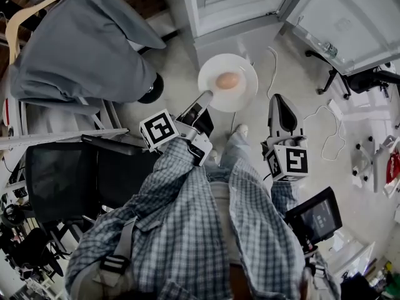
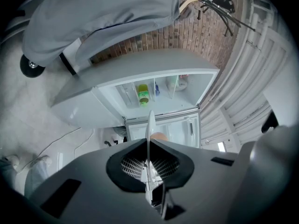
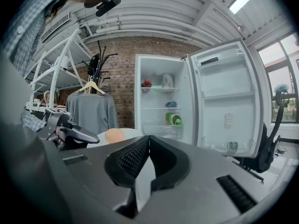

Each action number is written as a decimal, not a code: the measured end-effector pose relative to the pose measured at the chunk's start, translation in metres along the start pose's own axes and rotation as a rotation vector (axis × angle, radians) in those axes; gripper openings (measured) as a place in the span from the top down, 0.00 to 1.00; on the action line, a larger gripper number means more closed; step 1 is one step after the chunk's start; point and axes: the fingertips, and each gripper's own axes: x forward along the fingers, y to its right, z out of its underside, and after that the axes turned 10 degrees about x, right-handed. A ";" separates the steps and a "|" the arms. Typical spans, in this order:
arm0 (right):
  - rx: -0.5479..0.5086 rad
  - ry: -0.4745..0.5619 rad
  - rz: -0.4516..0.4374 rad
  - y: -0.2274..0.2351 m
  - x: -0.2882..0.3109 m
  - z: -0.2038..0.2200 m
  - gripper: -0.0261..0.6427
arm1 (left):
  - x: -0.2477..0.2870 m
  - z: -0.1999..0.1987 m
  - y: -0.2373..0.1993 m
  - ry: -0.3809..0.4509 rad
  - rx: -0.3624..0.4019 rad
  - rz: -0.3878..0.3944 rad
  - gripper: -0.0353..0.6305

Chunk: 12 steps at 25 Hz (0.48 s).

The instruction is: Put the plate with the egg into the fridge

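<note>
While the left gripper (image 1: 205,97) has its jaws clamped on the near rim of the white plate (image 1: 240,95), the plate is held level at upper centre of the head view, just below the open fridge (image 1: 231,5) and outside it. The egg (image 1: 228,80) lies at the plate's middle. In the left gripper view the rim runs edge-on between the closed jaws, with the egg (image 2: 160,136) just right of it and a green bottle (image 2: 143,94) on a fridge shelf above. The right gripper (image 1: 279,100), at centre right of the head view and apart from the plate, has its jaws together on nothing. The fridge door (image 1: 350,24) stands open at upper right; a grey garment (image 1: 81,42) fills the upper left.
</note>
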 end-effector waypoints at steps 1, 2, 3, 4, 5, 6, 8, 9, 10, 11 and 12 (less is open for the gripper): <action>0.001 -0.003 -0.006 0.005 0.004 -0.001 0.95 | 0.006 -0.001 0.002 0.009 -0.004 0.003 0.92; 0.003 -0.006 -0.013 0.009 0.008 -0.002 0.95 | 0.011 -0.001 0.004 0.018 -0.010 0.008 0.92; 0.005 -0.009 -0.019 0.014 0.012 -0.003 0.95 | 0.017 -0.002 0.005 0.026 -0.013 0.010 0.92; 0.007 -0.011 -0.026 0.019 0.016 -0.004 0.95 | 0.022 -0.002 0.006 0.033 -0.015 0.007 0.92; 0.010 -0.012 -0.032 0.025 0.020 -0.006 0.95 | 0.027 -0.003 0.007 0.040 -0.014 0.004 0.92; 0.012 -0.012 -0.039 0.030 0.024 -0.009 0.95 | 0.033 -0.003 0.008 0.047 -0.014 0.001 0.92; 0.012 -0.011 -0.053 0.039 0.033 -0.013 0.95 | 0.044 -0.004 0.010 0.061 -0.016 -0.003 0.92; 0.011 -0.011 -0.061 0.044 0.036 -0.016 0.95 | 0.050 -0.004 0.010 0.067 -0.018 -0.005 0.92; 0.008 -0.012 -0.070 0.049 0.040 -0.018 0.95 | 0.056 -0.003 0.011 0.073 -0.021 -0.007 0.92; 0.004 -0.012 -0.079 0.056 0.044 -0.020 0.95 | 0.064 -0.003 0.012 0.079 -0.023 -0.009 0.92; 0.001 -0.013 -0.087 0.063 0.048 -0.022 0.95 | 0.072 -0.002 0.013 0.084 -0.023 -0.012 0.92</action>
